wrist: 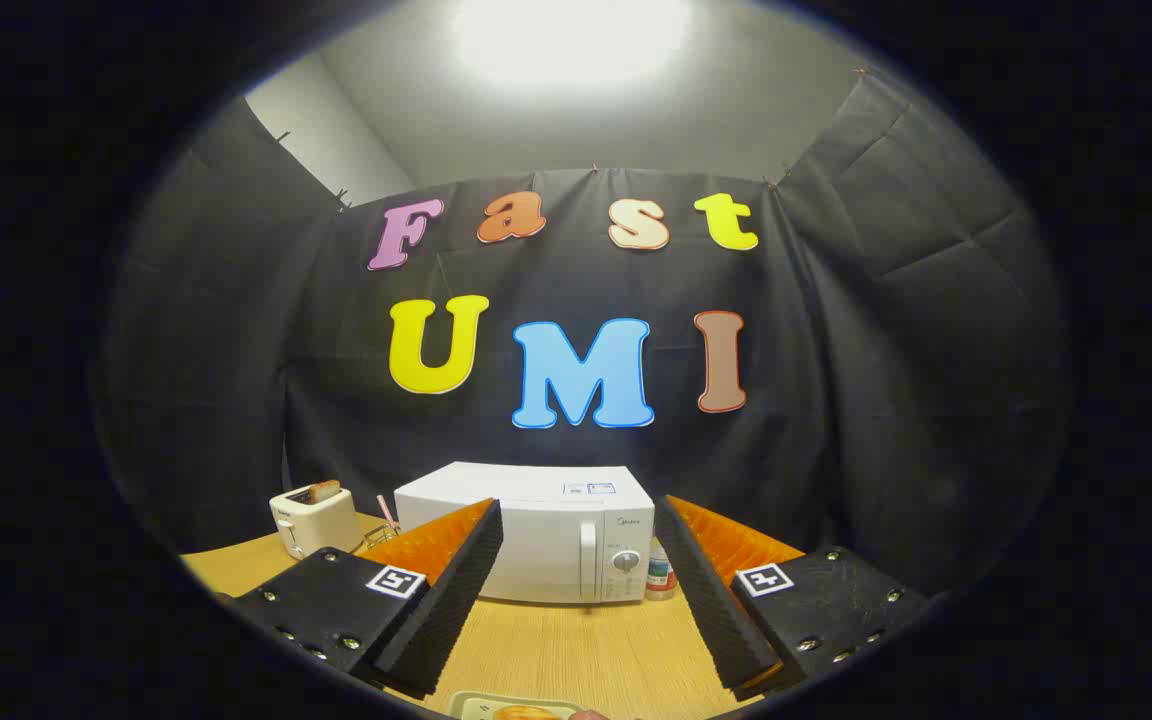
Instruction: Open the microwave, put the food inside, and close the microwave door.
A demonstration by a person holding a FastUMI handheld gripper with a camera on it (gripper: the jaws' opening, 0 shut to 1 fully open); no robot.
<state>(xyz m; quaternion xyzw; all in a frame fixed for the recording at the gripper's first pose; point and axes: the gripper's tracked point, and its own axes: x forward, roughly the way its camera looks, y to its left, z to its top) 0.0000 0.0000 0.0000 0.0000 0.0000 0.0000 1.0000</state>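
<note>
A white microwave stands on the wooden table beyond my fingers, its door shut, with a vertical handle and a dial on its right side. My gripper is open, held well short of the microwave, with nothing between its black ribbed fingers. Just below and between the fingers, a pale plate with some orange-brown food on it lies on the table.
A white toaster with toast in it stands left of the microwave, with a small wire rack and pink stick beside it. A small bottle stands at the microwave's right. Black cloth walls close off the back.
</note>
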